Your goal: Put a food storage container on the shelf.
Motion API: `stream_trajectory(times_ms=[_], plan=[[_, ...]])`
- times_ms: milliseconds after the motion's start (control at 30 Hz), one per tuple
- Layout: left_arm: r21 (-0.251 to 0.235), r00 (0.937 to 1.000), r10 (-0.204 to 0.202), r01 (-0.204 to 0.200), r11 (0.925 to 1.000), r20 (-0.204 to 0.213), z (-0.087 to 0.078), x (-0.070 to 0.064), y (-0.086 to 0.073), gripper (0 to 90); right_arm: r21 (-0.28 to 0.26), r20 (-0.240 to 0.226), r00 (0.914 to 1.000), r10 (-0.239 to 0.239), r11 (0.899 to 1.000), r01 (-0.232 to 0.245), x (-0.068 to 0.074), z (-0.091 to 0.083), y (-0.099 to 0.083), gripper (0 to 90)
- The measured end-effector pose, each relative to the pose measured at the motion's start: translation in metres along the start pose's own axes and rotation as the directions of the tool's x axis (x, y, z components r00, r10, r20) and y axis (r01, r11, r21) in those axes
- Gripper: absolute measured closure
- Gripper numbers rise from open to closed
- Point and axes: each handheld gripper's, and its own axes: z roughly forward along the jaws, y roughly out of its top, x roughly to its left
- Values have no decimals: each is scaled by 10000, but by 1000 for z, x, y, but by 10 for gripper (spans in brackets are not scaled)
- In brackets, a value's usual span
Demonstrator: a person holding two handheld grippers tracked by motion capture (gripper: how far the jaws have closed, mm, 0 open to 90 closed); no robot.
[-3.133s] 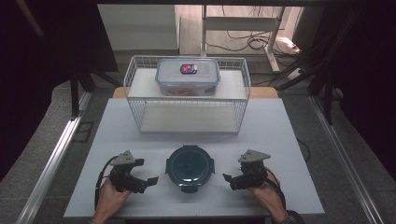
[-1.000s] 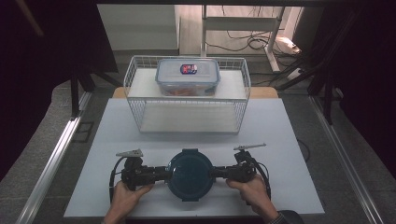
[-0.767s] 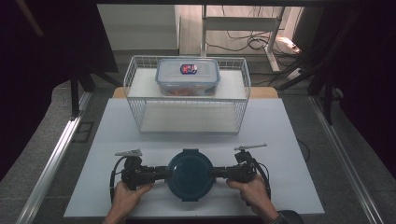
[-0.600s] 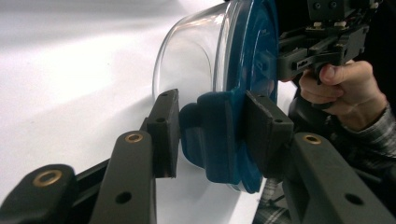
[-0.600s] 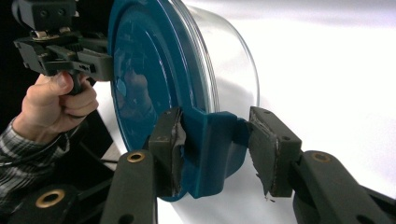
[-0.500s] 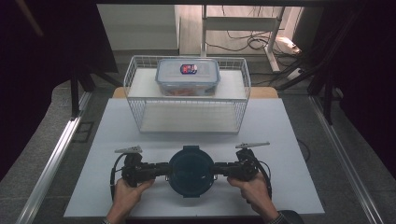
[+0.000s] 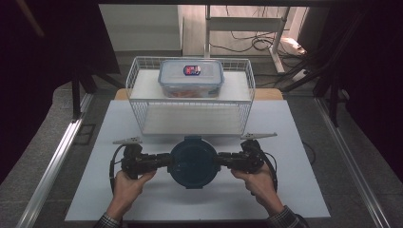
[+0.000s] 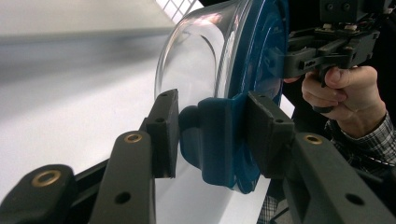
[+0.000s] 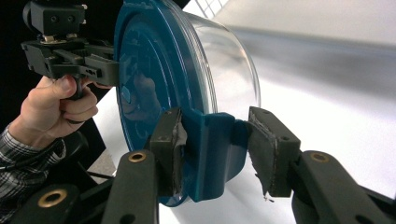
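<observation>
Gripping container [image 7: 193,162]: both grippers [image 7: 164,160], clamped.

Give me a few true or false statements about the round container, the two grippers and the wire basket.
1. Both grippers, left gripper and right gripper, grip latch tabs on opposite sides of the round container. True.
2. The round container's lid is red. False: it is blue.
3. The wire basket holds a rectangular lidded box. True.
4. The round container sits inside the wire basket. False: it is in front of the basket, over the white table.
5. The left gripper is open, away from the container. False: its jaws clamp a blue tab.
</observation>
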Motion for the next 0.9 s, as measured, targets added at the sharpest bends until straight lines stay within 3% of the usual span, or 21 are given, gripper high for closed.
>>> stream_trajectory(times_ms=[333,900], plan=[[-239,9989,435,-439,9988,-178,-4,-10,33,572,-379,110,9990,-423,9984,426,4,-11,25,566],[-744,9959,843,-866,9935,-337,-21,-26,89,570,-1050,277,9951,-953,9897,977,20,-30,84,565]])
